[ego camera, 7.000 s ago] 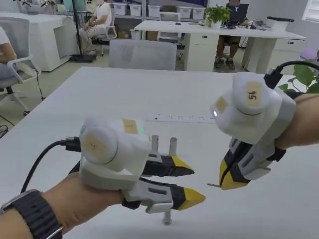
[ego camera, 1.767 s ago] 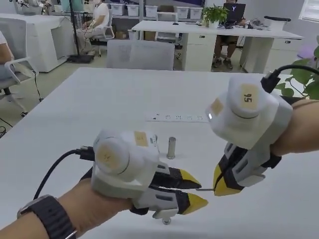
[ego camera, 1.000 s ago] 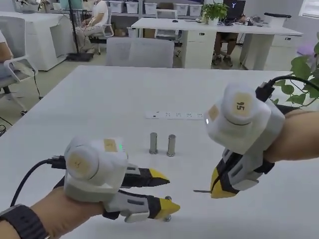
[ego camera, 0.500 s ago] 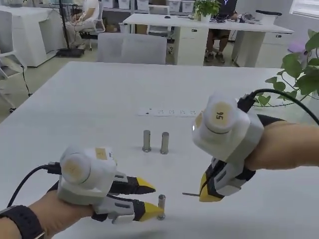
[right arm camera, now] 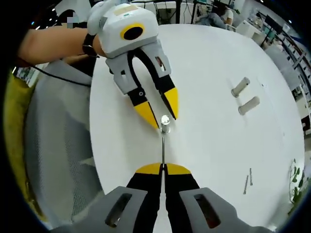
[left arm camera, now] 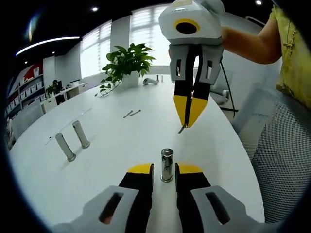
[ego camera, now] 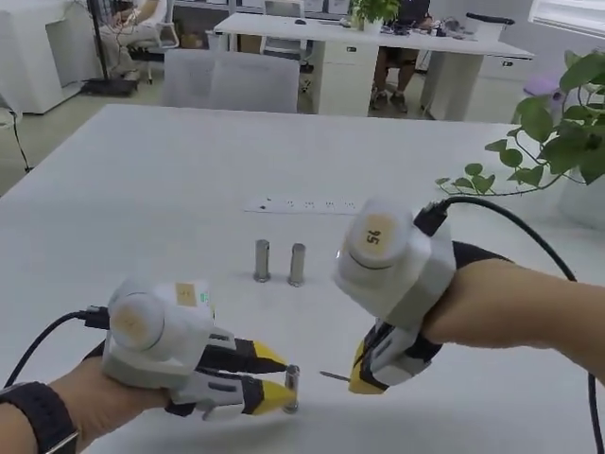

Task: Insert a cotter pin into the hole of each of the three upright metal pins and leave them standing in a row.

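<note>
The left tool (left arm camera: pixel 164 170) sits narrowly open astride the near metal pin (left arm camera: pixel 166 164), which stands upright on the tabletop (ego camera: pixel 170 170) — a slim gap shows at either jaw. Just right of that pin, the right tool (right arm camera: pixel 163 167) is pinched tight on a cotter pin (right arm camera: pixel 163 148), whose tip points at the pin's top, just short of it. Two more metal pins (ego camera: pixel 262 260) stand side by side well beyond it.
</note>
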